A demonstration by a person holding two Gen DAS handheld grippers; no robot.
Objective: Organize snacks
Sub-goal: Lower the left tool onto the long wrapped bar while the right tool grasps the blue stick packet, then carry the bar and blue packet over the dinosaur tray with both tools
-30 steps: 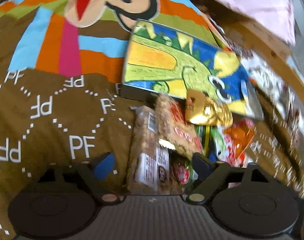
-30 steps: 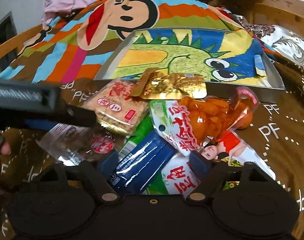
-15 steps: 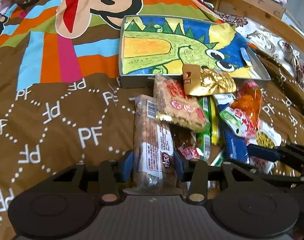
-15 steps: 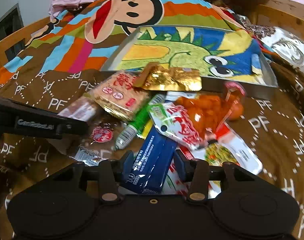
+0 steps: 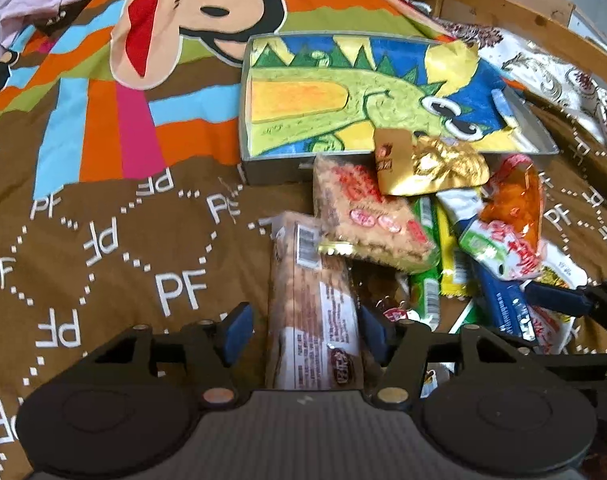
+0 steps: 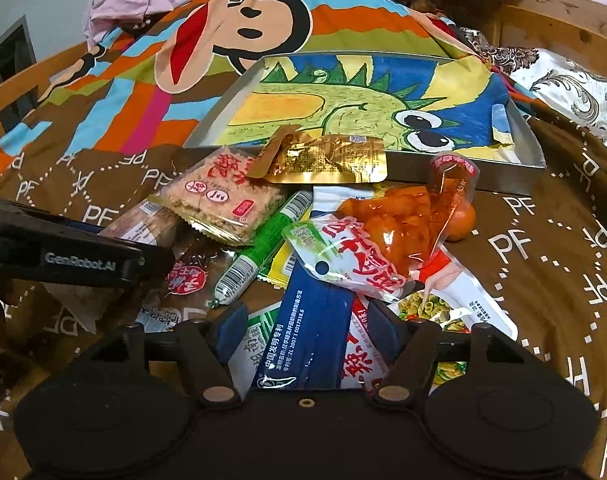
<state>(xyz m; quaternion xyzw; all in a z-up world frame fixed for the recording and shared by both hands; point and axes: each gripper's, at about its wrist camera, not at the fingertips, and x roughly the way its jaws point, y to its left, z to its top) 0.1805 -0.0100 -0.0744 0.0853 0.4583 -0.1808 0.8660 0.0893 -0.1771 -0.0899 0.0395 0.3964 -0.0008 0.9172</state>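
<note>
Left wrist view: the left gripper [image 5: 303, 332] straddles a long brown bar [image 5: 313, 312] lying at 6 o'clock. The right pad touches the wrapper, but a small gap shows at the left pad, so the jaws are not yet clamped. To grip well, I judge the pads should close squarely across the bar's width, near its near end, and lift straight up, since the cracker pack [image 5: 367, 220] overlaps its far end at 12 o'clock and could drag along. The tray [image 5: 263, 168] with the dinosaur drawing sits beyond, at 12 to 1 o'clock, seemingly the place to put snacks. The bar's near end is hidden under the gripper body. The right gripper's finger pokes in at 3 o'clock.

Right wrist view: the right gripper [image 6: 307, 332] has a blue packet [image 6: 307, 332] between its pads, its jaws about as wide as the packet. Whether they press it or merely flank it cannot be told. The packet lies under a white-and-green pouch [image 6: 343, 256] at 12 o'clock, so pulling it towards 6 o'clock before lifting would disturb the pile less. A gold pouch [image 6: 323, 160] leans on the tray's front wall [image 6: 463, 178]. The left gripper's body at 9 o'clock covers most of the bar, and what lies beneath the pile is unreadable.
</note>
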